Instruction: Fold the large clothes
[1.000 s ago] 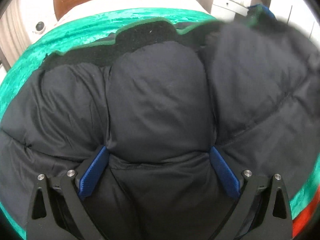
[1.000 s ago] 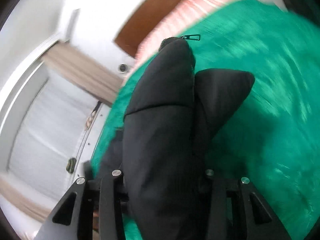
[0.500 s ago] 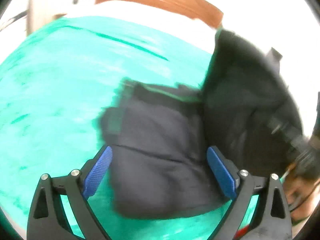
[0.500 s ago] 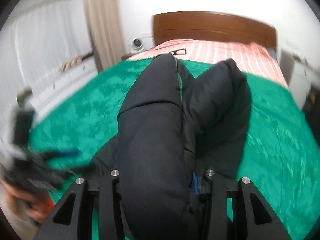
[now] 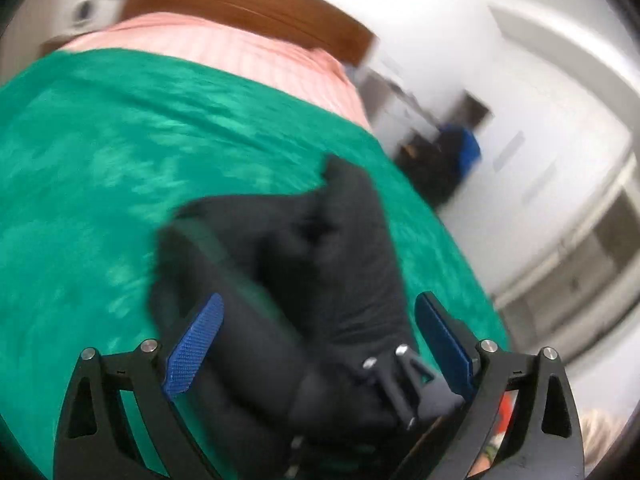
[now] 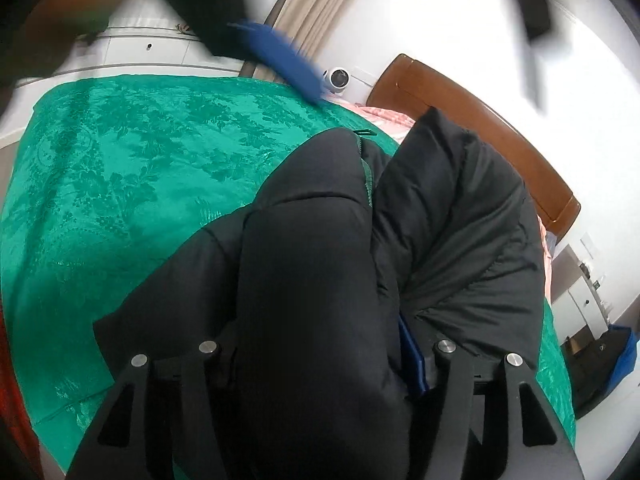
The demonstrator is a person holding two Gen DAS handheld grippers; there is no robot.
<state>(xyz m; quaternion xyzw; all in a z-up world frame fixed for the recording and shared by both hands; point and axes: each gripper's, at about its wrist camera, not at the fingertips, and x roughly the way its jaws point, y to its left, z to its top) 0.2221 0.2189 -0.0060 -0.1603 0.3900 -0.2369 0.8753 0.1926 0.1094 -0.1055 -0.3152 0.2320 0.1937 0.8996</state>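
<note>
The black puffy jacket (image 6: 400, 240) lies bunched on the green bedspread (image 6: 120, 200), and the right claw (image 6: 320, 356) is pinching a thick roll of it, the padded cloth swelling up between its arms and hiding the pads almost wholly. From that claw the jacket runs straight ahead toward the wooden headboard (image 6: 480, 120), so its long axis follows the claw's own line, two fat ridges side by side.

The left claw (image 5: 320, 344) is spread wide and holds nothing. Through its blurred view the jacket (image 5: 280, 248) sits ahead and between its blue pads (image 5: 192, 348), with the other claw's black frame (image 5: 404, 380) close in front on the right side. Whether the pads touch cloth I cannot tell.

So the right claw has the hold, and the left is the free one. To my eye the next fold calls for the left to close on the near edge just ahead of it.
</note>
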